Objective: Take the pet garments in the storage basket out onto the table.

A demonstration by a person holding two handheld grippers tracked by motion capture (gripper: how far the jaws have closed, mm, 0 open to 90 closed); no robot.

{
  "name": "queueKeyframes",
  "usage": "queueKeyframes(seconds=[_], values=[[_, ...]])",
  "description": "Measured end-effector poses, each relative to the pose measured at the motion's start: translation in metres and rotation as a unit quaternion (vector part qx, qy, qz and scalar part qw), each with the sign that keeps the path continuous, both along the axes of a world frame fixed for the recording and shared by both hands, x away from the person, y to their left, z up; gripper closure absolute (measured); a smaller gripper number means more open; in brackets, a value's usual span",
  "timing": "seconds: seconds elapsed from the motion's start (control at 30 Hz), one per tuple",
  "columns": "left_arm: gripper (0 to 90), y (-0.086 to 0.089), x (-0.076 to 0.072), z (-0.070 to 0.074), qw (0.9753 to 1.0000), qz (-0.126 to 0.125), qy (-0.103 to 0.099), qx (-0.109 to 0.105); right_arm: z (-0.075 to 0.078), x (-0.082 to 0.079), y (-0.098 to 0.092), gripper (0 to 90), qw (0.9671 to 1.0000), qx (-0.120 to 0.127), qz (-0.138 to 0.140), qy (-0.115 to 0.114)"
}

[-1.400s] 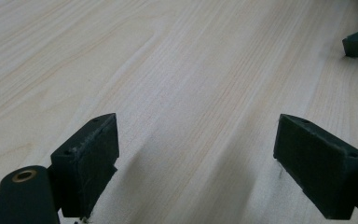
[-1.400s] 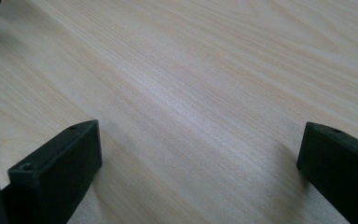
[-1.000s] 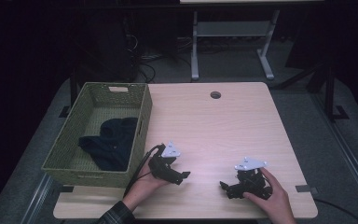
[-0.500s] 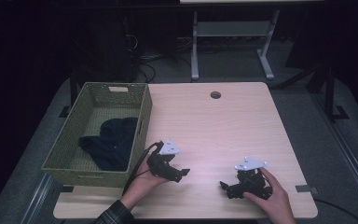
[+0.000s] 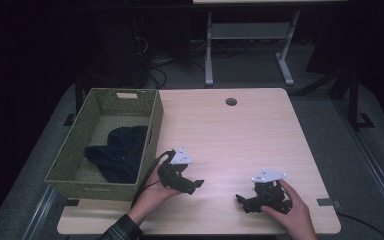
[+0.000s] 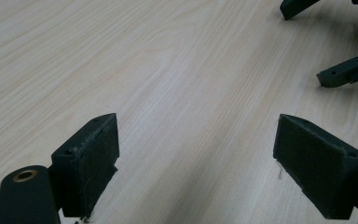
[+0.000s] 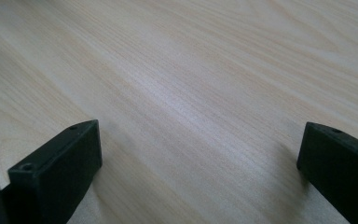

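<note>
My left gripper (image 5: 194,185) rests low over the light wooden table (image 5: 230,135), near its front edge, just right of the basket. In the left gripper view its jaws stand wide apart over bare wood, so my left gripper (image 6: 198,149) is open and holds nothing. My right gripper (image 5: 241,200) lies at the front right of the table under a hand, pointing left. The right gripper view has my right gripper (image 7: 200,163) open with only wood grain between its jaws. The other gripper's jaw tips (image 6: 349,72) show at the top right of the left gripper view.
A green woven basket (image 5: 70,165) stands on the table's left side with a dark blue cloth (image 5: 117,152) crumpled inside. A round cable hole (image 5: 231,101) sits near the far edge. Beyond the table stand a white desk frame (image 5: 250,45) and cables on a dark floor.
The left gripper has shifted slightly up and away from the front edge. The right gripper has stayed where it was.
</note>
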State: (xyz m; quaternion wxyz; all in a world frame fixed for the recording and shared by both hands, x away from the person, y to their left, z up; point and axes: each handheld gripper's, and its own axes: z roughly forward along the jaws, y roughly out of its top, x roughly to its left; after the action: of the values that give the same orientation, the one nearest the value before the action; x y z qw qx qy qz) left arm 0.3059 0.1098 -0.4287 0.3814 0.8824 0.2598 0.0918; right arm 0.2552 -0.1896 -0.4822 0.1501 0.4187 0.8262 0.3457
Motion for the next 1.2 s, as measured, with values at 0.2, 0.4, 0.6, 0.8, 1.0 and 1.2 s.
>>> queueKeyframes(seconds=[0.2, 0.4, 0.6, 0.8, 1.0, 1.2], values=[[13.9, 0.001, 0.001, 0.005, 1.0000, 0.001, -0.003, 0.000, 0.000, 0.000, 0.000, 0.0, 1.0000, 0.000, 0.000, 0.000], [13.9, 0.001, 0.001, 0.010, 1.0000, 0.000, -0.006, -0.003, 0.000, 0.000, 0.000, 0.0, 1.0000, 0.000, 0.000, 0.001], [14.0, 0.002, 0.001, 0.015, 0.9999, -0.002, -0.011, -0.002, 0.000, 0.000, 0.000, 0.0, 1.0000, 0.000, 0.000, 0.001], [14.0, 0.003, 0.003, 0.022, 0.9999, 0.002, -0.014, -0.006, 0.000, 0.000, 0.000, 0.0, 1.0000, -0.001, 0.001, 0.000], [14.1, 0.003, 0.004, 0.028, 0.9998, 0.004, -0.019, -0.011, 0.000, 0.000, 0.000, 0.0, 1.0000, -0.001, 0.000, 0.000], [14.1, 0.005, 0.006, 0.035, 0.9996, 0.008, -0.022, -0.014, 0.000, 0.000, 0.000, 0.0, 1.0000, -0.001, 0.001, 0.000]])
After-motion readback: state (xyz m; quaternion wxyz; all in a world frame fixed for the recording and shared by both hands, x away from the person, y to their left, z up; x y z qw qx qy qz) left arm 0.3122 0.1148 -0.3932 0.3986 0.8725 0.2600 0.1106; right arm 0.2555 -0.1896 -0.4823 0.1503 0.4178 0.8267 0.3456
